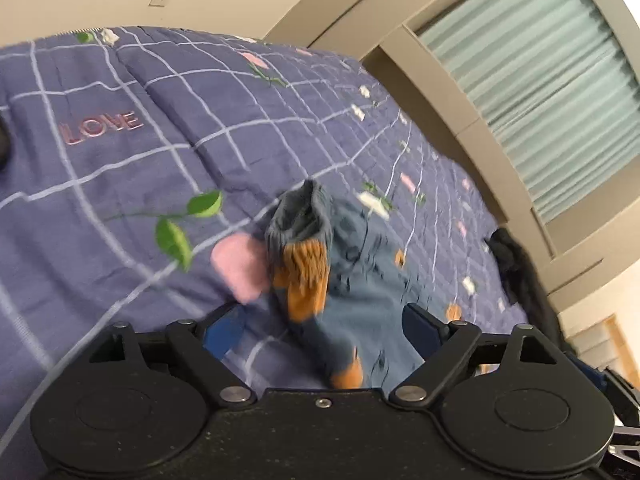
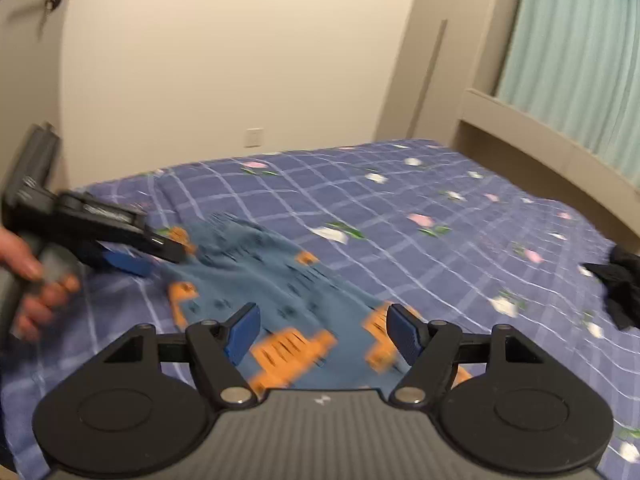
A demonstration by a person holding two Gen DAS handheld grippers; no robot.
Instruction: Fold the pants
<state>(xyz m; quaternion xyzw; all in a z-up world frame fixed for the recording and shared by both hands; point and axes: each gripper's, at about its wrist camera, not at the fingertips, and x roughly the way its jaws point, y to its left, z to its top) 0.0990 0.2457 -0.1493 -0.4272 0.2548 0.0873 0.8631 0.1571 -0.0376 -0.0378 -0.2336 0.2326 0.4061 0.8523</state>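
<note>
Small blue pants with orange patches (image 1: 352,280) lie crumpled on the purple checked bedspread (image 1: 120,184), waistband end away from me. My left gripper (image 1: 324,324) is open, its blue pads spread on either side of the pants. In the right wrist view the pants (image 2: 256,276) stretch from the left gripper (image 2: 136,256), held in a hand at the left, down to my right gripper (image 2: 324,334). The right gripper is open with the cloth lying between its pads (image 2: 242,334). Both views are blurred by motion.
A dark garment (image 2: 620,284) lies at the bed's right edge, also seen in the left wrist view (image 1: 516,264). A beige window ledge (image 2: 540,136) with green curtains runs along the right. A wall and door stand behind the bed.
</note>
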